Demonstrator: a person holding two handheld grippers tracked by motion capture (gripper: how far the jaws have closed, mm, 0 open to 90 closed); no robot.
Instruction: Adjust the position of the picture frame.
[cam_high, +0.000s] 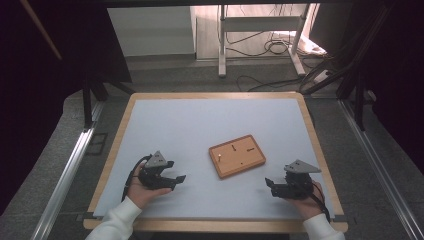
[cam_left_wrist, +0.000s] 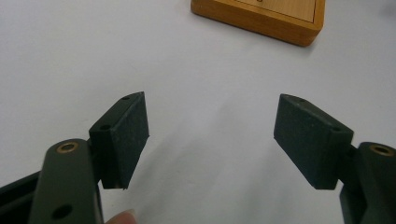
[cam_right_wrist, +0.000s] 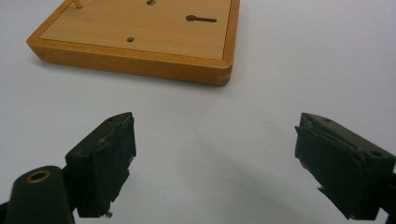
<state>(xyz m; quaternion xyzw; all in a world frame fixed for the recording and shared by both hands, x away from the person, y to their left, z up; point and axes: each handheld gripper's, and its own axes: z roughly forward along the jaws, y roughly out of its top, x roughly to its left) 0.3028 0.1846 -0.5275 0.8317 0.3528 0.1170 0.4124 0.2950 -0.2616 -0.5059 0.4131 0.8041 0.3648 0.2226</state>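
High view first: I have both grippers resting low on the pale table (cam_high: 165, 125), one at either side of the wooden board (cam_high: 237, 155), and nothing has been picked up. I judge the work as barely begun; every step on the board is still ahead of me.

My left gripper (cam_high: 176, 179) sits well to the left of the board, its jaws spread wide with only bare table between them. My right gripper (cam_high: 270, 187) lies near the board's lower right corner, jaws likewise wide and empty. Neither touches the board.

The board lies flat, a little right of the table's middle and turned slightly askew to its edges. It is a shallow rectangle of honey-coloured wood with rounded corners and a raised rim around a lighter inset panel. In the right gripper view I see a keyhole-shaped slot (cam_right_wrist: 201, 19) and a small round hole (cam_right_wrist: 130, 39) in the panel. A short pale peg (cam_high: 219, 156) stands upright near the left edge.
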